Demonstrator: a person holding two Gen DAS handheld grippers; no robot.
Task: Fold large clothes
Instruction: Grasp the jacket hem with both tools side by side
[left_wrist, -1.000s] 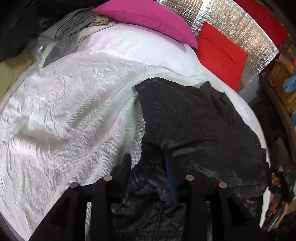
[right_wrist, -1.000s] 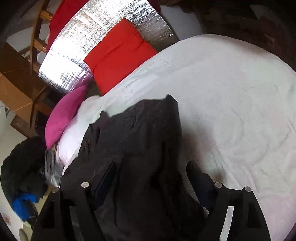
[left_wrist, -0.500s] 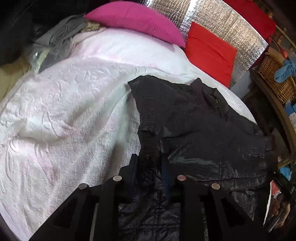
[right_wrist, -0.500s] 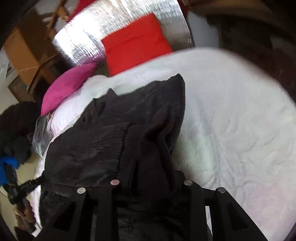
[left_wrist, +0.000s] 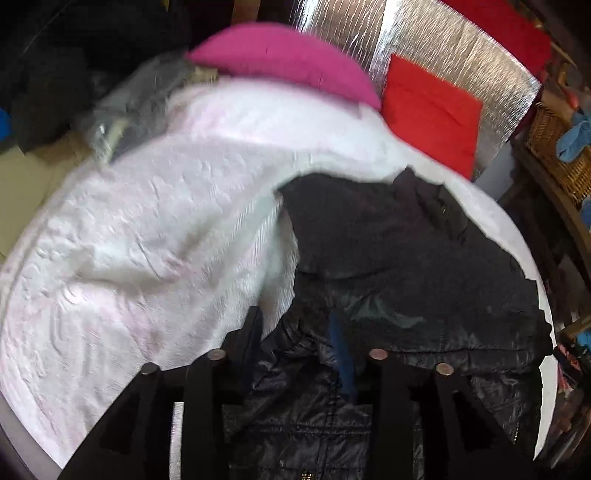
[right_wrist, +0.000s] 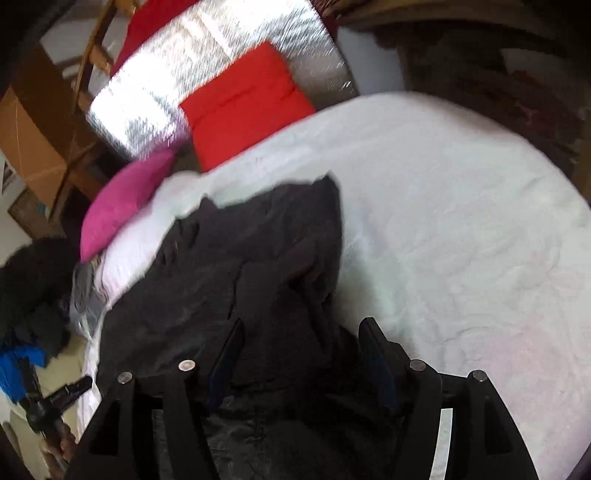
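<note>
Both grippers are pulling back and upward compared with a second ago, so the bed (left_wrist: 147, 236) and the black jacket (left_wrist: 406, 258) are sitting lower and farther off in each view, and the pink pillow (left_wrist: 280, 62) is now showing whole. The jacket is lying bunched on the white bedspread, its shiny quilted lower part nearest the cameras and its matte upper part reaching toward the red cushion (left_wrist: 432, 110).

The left gripper (left_wrist: 295, 350) has just been reopening after a brief squeeze; its jaws are standing partly spread with a puckered fold of shiny fabric between them, apparently no longer clamped. The right gripper (right_wrist: 299, 343) has also just been widening, and its jaws are standing well apart astride a ridge of dark cloth without pressing it.

Judging from this, the main risk is that both holds are loosening while the hands are lifting: the slick fabric may be sliding out, dropping the hem crooked and leaving the jacket crumpled instead of folded. Uneven pulls could drag the bedspread too.
</note>
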